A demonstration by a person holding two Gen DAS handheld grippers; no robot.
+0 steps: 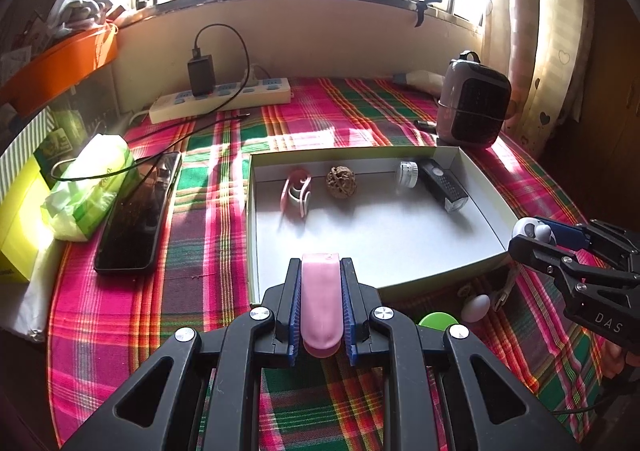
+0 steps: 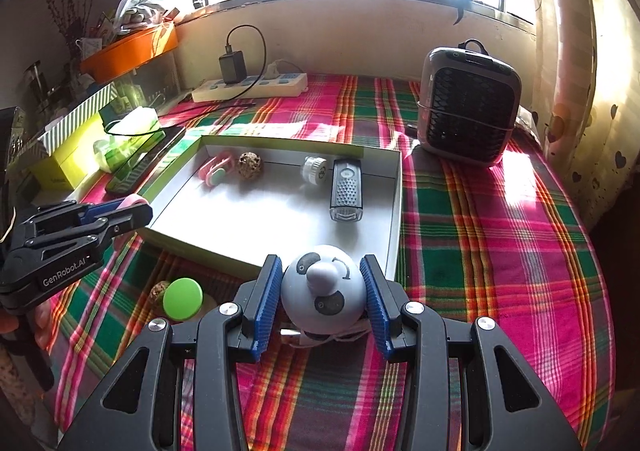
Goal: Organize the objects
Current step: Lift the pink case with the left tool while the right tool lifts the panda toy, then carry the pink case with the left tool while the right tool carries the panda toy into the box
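My left gripper (image 1: 322, 271) is shut on a pink oblong object (image 1: 321, 303), held over the near edge of the white shallow box (image 1: 486, 207). My right gripper (image 2: 322, 271) is shut on a white panda-faced ball (image 2: 324, 293), held at the box's near right corner (image 2: 394, 251); it shows in the left wrist view (image 1: 536, 237) too. The box holds a pink clip (image 1: 296, 191), a walnut (image 1: 341, 181), a small white jar (image 1: 407, 174) and a black bike light (image 1: 444, 187).
On the plaid cloth near the box lie a green round lid (image 2: 183, 298), a walnut (image 2: 159, 290) and a white egg-shaped thing (image 1: 476, 307). A phone (image 1: 138, 215), tissue pack (image 1: 90, 187), power strip (image 1: 220, 99) and small heater (image 1: 472, 103) stand around.
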